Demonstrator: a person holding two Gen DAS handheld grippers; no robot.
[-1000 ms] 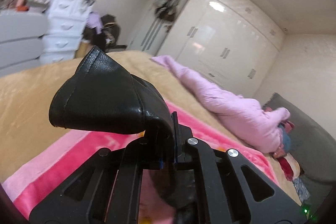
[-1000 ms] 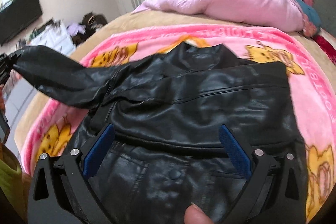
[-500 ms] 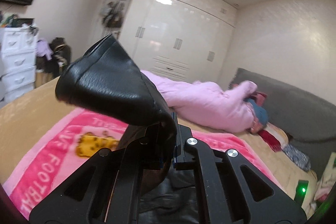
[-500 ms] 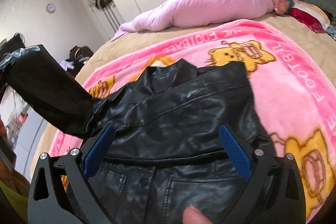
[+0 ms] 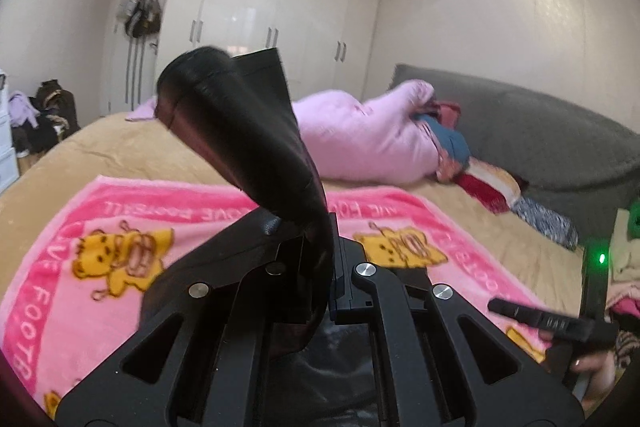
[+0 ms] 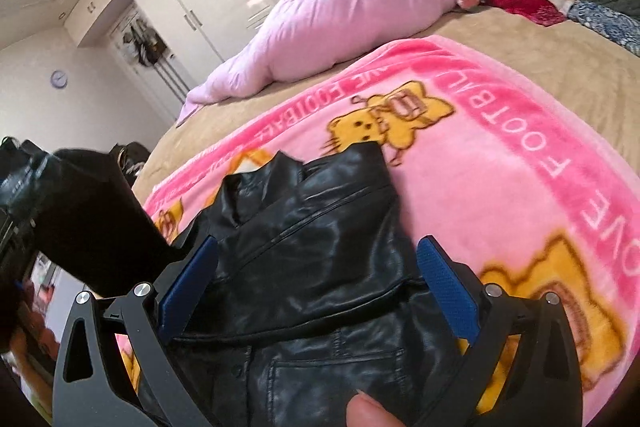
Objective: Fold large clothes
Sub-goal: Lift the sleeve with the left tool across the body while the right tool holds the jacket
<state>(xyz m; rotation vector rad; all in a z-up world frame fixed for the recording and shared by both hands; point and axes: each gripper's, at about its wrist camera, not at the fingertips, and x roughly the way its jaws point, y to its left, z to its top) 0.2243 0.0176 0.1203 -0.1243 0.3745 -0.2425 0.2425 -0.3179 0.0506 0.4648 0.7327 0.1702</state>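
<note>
1. At the far left of the right wrist view, the black leather sleeve [image 6: 96, 223] of the jacket is held lifted above the bed, its cuff end clamped in the left claw [image 5: 331, 267], whose jaws are clenched on the leather.
2. Beside it, toward the middle, the black leather jacket [image 6: 312, 267] is spread front-up on the pink fleece blanket with yellow cartoon bears [image 6: 500, 163], collar pointing away from the camera.
3. Over the jacket's lower body the right claw [image 6: 316, 291] is poised with its blue-padded jaws released and wide apart; nothing is pinched between them.
4. Further right, only bare blanket is seen beside the jacket; whether the other sleeve is already tucked in cannot be told.
5. Judged from this, the fold is at an early stage: one sleeve is raised but not yet laid across the chest.
6. Left to do, by the look of it: the sleeve laid down flat, the opposite side brought in, and the body doubled from hem to collar.
</note>
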